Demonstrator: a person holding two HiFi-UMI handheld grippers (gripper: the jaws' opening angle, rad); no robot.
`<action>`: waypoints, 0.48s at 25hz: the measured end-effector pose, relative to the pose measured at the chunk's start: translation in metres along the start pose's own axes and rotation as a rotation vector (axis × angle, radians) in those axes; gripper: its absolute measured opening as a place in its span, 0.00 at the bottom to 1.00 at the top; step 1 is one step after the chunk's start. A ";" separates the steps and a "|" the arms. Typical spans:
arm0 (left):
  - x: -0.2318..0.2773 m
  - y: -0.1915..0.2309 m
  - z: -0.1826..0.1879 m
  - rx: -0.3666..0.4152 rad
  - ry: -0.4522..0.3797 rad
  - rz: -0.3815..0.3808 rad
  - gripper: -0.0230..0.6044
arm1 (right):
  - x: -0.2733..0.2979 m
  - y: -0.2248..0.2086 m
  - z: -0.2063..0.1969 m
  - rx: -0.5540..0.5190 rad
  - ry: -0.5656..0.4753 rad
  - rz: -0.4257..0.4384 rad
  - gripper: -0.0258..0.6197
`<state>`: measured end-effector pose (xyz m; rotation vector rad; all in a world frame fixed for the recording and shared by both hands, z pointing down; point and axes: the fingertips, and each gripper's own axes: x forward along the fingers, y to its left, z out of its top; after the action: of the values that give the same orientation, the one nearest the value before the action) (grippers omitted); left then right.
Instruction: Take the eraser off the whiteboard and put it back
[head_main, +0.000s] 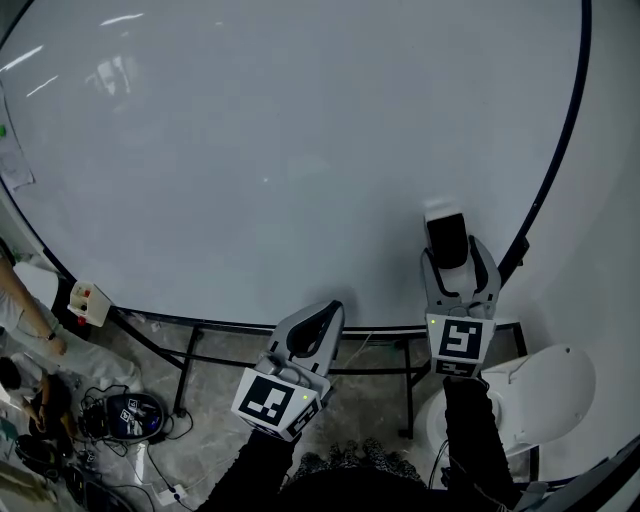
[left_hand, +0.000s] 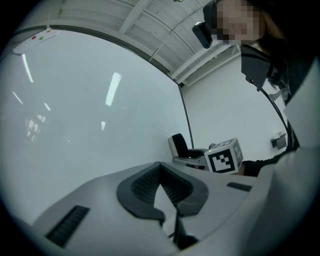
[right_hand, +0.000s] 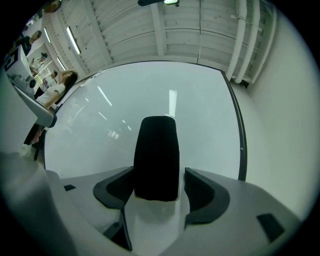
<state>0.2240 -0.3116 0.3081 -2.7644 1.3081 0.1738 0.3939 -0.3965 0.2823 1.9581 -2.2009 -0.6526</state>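
Nearest the camera, two dark sleeves (head_main: 478, 425) carry the grippers, each with a marker cube (head_main: 458, 342) at its rear.

Left gripper (head_main: 325, 312): held low, in front of the bottom edge of the whiteboard (head_main: 260, 150). Its fingers (left_hand: 142, 185) are clenched, the pad tips meet, and nothing is between them.

Right gripper (head_main: 458, 272): pointed at the board, near the board's lower right corner. Its fingers (right_hand: 202, 192) are released and stand wide. The eraser (right_hand: 156, 157) sits between them. A gap shows between the eraser and one pad, and the other pad lies just beside the eraser body without clamping it.

Eraser: black body on a white base, lying flat against the whiteboard close to the right side of the black frame (head_main: 560, 150). The left gripper view shows it against the board, just ahead of the right gripper's cube.

Whiteboard: large and wiped clean, with reflections of ceiling lights. A small white box (head_main: 88, 303) with a red and a green dot sits at its lower left corner.

Below the board, a black stand (head_main: 190, 355) rests on the floor (head_main: 215, 420), with cables (head_main: 150, 470) and dark gear lying to the left. A white rounded object (head_main: 545, 390), possibly a chair back, stands at lower right. A person (head_main: 25, 310) is partly visible at the far left edge.
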 end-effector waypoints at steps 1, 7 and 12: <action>-0.001 -0.001 0.000 0.000 0.000 -0.002 0.05 | 0.000 0.000 0.000 -0.003 0.006 -0.001 0.53; -0.009 -0.003 0.000 -0.007 0.003 -0.010 0.05 | 0.000 0.004 -0.003 -0.011 0.063 0.014 0.47; -0.020 -0.002 0.006 -0.002 -0.004 -0.017 0.05 | -0.008 0.006 0.003 0.051 0.064 0.032 0.47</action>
<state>0.2126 -0.2938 0.3047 -2.7743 1.2837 0.1794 0.3886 -0.3881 0.2834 1.9349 -2.2267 -0.5271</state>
